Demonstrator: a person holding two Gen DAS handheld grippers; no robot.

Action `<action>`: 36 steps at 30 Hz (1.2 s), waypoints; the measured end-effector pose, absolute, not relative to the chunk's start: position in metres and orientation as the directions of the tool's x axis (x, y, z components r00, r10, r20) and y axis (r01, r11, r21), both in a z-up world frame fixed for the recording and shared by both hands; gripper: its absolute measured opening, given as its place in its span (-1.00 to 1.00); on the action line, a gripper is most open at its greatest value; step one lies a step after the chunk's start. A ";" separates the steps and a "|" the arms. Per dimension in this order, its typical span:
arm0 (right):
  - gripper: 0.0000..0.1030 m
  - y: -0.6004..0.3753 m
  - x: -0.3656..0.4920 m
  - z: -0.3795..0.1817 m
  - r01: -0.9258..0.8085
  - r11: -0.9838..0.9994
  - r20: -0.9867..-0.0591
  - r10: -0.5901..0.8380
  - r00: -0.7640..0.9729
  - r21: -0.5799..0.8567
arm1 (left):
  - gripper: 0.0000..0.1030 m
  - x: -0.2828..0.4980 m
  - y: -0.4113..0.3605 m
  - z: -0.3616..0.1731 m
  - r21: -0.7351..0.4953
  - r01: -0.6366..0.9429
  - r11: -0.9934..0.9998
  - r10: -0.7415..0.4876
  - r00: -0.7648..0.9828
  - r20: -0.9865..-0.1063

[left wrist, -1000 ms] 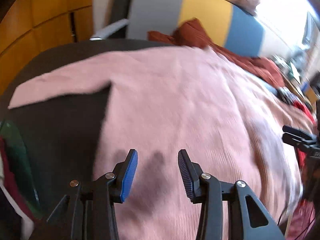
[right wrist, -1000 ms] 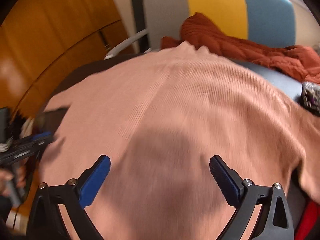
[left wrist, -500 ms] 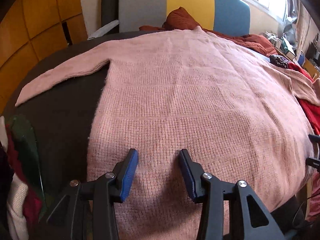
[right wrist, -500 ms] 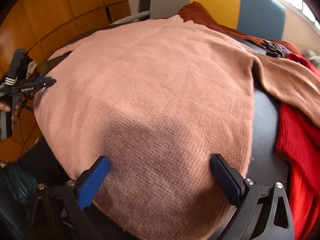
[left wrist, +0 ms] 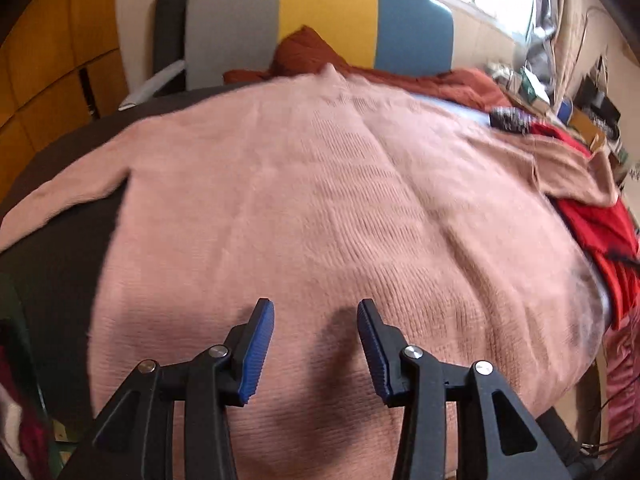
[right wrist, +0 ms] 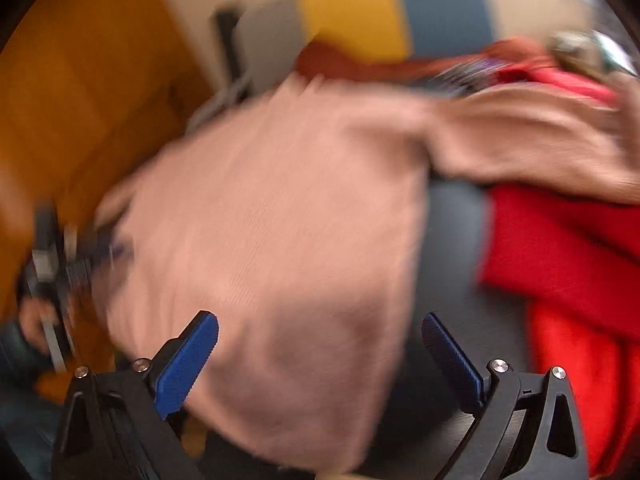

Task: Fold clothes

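Note:
A pink knit sweater [left wrist: 320,200] lies spread flat on a dark surface, neck toward the far side, one sleeve [left wrist: 68,200] stretched out to the left. My left gripper [left wrist: 316,324] hovers open over the sweater's lower hem area, nothing between its blue pads. In the blurred right wrist view the pink sweater [right wrist: 280,220] fills the middle, its other sleeve [right wrist: 540,148] draped over red clothing. My right gripper [right wrist: 320,340] stands wide open above the sweater's lower right corner, holding nothing. The left gripper [right wrist: 76,256] shows at that view's left edge, in a hand.
A red garment [right wrist: 560,260] lies right of the sweater, and a rust-brown one [left wrist: 312,52] sits behind its neck. A grey, yellow and blue headboard [left wrist: 328,20] stands at the back. Orange cabinet doors [left wrist: 52,60] line the left. Clutter [left wrist: 592,104] fills the far right.
The right gripper has swept right toward the sweater's right edge, bringing the red garment into view. The left gripper shifted slightly over the hem. Both stayed open.

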State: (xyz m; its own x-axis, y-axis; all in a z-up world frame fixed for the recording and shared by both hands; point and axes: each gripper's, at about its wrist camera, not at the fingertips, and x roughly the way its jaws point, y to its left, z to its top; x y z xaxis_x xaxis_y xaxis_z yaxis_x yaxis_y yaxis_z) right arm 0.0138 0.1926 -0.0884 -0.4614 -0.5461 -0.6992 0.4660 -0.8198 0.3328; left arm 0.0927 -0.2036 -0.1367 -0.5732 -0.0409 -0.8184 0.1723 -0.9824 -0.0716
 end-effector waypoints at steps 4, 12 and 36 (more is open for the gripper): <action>0.98 0.276 -0.020 -0.063 0.254 -0.853 -0.576 -0.500 -0.647 0.455 | -0.12 0.092 -0.201 -0.141 -0.088 0.202 -0.975 -0.046 -0.575 -0.817; 0.29 0.382 -0.080 -0.071 -0.066 -0.742 -0.488 -0.367 -0.792 0.667 | -0.08 0.093 -0.200 -0.141 -0.119 0.231 -0.966 -0.038 -0.579 -0.815; -0.85 0.346 -0.119 -0.062 -0.006 -0.716 -0.415 -0.397 -0.819 0.698 | 0.05 0.087 -0.200 -0.143 -0.136 0.267 -0.954 -0.049 -0.586 -0.809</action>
